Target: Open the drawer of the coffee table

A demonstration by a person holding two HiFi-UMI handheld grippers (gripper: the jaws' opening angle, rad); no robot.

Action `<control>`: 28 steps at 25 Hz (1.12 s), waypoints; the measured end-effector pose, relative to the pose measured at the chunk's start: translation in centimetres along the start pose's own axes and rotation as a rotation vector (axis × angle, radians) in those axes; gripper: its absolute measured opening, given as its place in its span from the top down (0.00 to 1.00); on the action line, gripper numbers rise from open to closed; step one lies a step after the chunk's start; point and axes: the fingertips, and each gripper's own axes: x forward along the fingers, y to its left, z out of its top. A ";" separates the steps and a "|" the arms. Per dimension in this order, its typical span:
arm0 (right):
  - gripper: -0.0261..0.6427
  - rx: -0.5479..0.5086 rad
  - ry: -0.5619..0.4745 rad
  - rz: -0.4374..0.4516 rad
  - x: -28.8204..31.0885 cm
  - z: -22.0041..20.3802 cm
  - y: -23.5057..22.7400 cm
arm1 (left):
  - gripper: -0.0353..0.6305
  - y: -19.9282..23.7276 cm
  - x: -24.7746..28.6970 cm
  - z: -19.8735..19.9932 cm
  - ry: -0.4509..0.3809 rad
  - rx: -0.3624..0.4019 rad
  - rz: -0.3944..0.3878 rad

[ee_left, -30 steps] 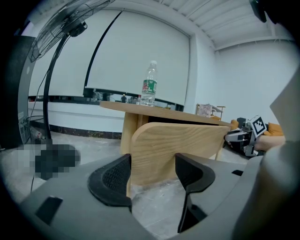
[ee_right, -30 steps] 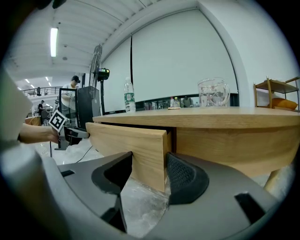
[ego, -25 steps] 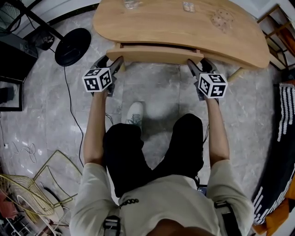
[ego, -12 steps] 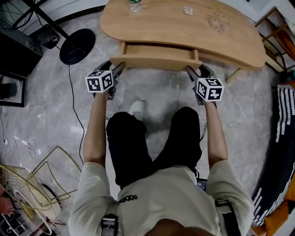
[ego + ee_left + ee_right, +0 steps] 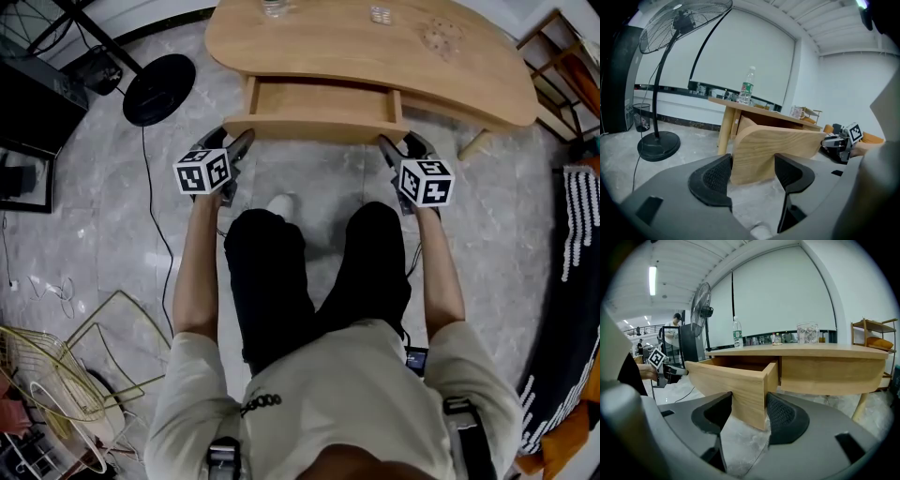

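Clamping the open drawer [image 5: 319, 117] at both ends: left tongs [image 5: 234, 141], right tongs [image 5: 398, 145].

Bare floor [image 5: 319, 173] lies open in the upper middle of the head view, between the pulled-out drawer [image 5: 319, 114] and the person's legs [image 5: 272, 272], and runs right toward the table leg [image 5: 473, 145]. Both ends of the drawer front are taken: the left gripper [image 5: 228, 139] and right gripper [image 5: 401, 142] each clamp a corner, pads against the wood. At upper left the fan base [image 5: 159, 89] and its cable [image 5: 142, 169] crowd the floor near the left gripper. The tabletop [image 5: 450, 75] overhangs the drawer's rear. A wire rack [image 5: 66, 394] fills the lower left, and striped cloth [image 5: 577, 244] lines the right edge.
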 end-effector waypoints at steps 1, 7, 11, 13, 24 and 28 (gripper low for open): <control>0.62 0.000 0.000 0.001 -0.2 -0.1 0.1 | 0.50 -0.1 -0.2 -0.1 -0.004 0.001 0.001; 0.62 0.000 0.002 0.008 -1.1 -0.4 0.5 | 0.50 -0.7 -1.2 -0.5 -0.021 -0.009 0.006; 0.62 0.003 0.007 0.011 -2.0 -0.9 1.0 | 0.50 -1.1 -2.0 -1.1 -0.019 -0.014 0.004; 0.62 0.002 0.006 0.014 -2.3 -1.0 1.3 | 0.50 -1.2 -2.4 -1.3 -0.020 -0.015 0.004; 0.62 0.004 0.005 0.021 -3.8 -1.6 2.0 | 0.50 -2.0 -3.7 -2.0 -0.025 -0.026 -0.003; 0.62 -0.001 0.011 0.034 -3.7 -2.1 2.3 | 0.50 -1.8 -3.8 -2.5 -0.026 -0.021 -0.005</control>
